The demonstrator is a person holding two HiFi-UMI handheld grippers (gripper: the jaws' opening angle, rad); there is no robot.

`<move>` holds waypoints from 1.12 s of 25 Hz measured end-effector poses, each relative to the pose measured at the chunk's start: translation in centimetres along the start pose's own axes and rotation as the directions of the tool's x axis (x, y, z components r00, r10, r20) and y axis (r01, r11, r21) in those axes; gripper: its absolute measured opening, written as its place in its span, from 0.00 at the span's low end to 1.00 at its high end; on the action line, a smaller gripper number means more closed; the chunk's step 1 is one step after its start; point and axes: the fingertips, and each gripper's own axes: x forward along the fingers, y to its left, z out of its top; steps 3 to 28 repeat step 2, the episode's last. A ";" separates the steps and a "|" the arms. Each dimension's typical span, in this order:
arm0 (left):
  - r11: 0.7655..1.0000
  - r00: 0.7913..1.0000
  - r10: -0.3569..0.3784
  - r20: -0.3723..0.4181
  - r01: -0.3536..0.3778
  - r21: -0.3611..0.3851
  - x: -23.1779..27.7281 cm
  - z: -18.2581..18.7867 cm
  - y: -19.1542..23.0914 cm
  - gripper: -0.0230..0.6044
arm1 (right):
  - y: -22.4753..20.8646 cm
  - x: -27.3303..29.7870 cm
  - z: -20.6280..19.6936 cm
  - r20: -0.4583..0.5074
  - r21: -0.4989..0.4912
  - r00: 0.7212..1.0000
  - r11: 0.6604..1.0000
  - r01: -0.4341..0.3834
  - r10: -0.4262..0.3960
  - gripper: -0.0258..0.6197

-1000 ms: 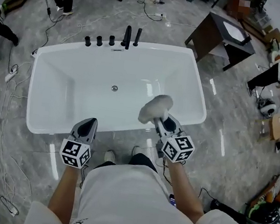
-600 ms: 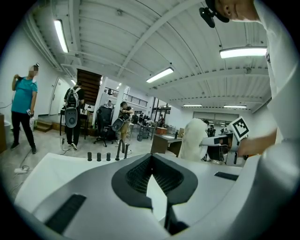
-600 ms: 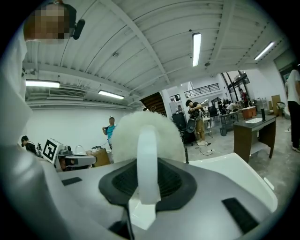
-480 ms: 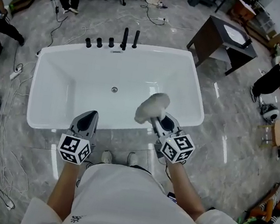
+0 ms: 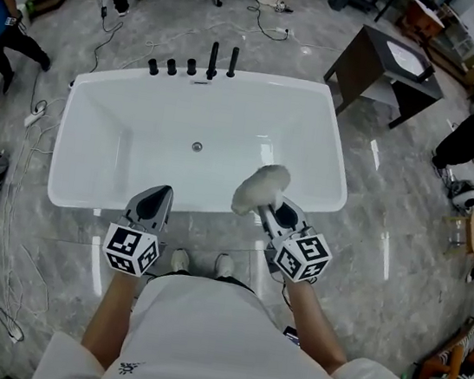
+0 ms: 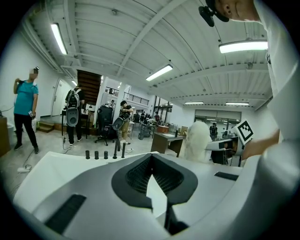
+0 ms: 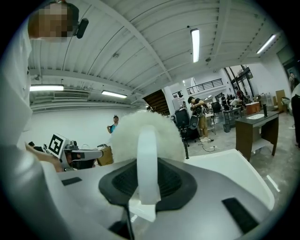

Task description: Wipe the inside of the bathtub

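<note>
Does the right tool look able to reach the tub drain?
Probably yes: the right tool's fluffy white brush hangs over the open white bathtub, nothing between it and the round metal drain.

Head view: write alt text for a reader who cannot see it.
From above, a person stands at a white bathtub, right gripper shut on a fluffy white brush over its near side. The left gripper is shut, empty.

Head view: overhead, steeply down, whole bathtub [image 5: 143, 110] in frame. Gripper views: low, close behind own jaws, looking level across it. Taps [image 5: 193, 68] shared by head and left gripper views.
</note>
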 end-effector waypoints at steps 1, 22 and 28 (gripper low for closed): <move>1.000 1.000 0.003 0.003 -0.003 0.000 0.1 0.0 0.0 0.05 | 0.0 -0.1 0.0 0.001 -0.004 1.000 1.000 -0.004 0.004 0.18; 1.000 1.000 0.006 0.006 -0.006 0.000 0.2 0.1 0.0 0.05 | 0.1 -0.1 0.0 0.001 -0.009 1.000 1.000 -0.008 0.008 0.18; 1.000 1.000 0.006 0.006 -0.006 0.000 0.2 0.1 0.0 0.05 | 0.1 -0.1 0.0 0.001 -0.009 1.000 1.000 -0.008 0.008 0.18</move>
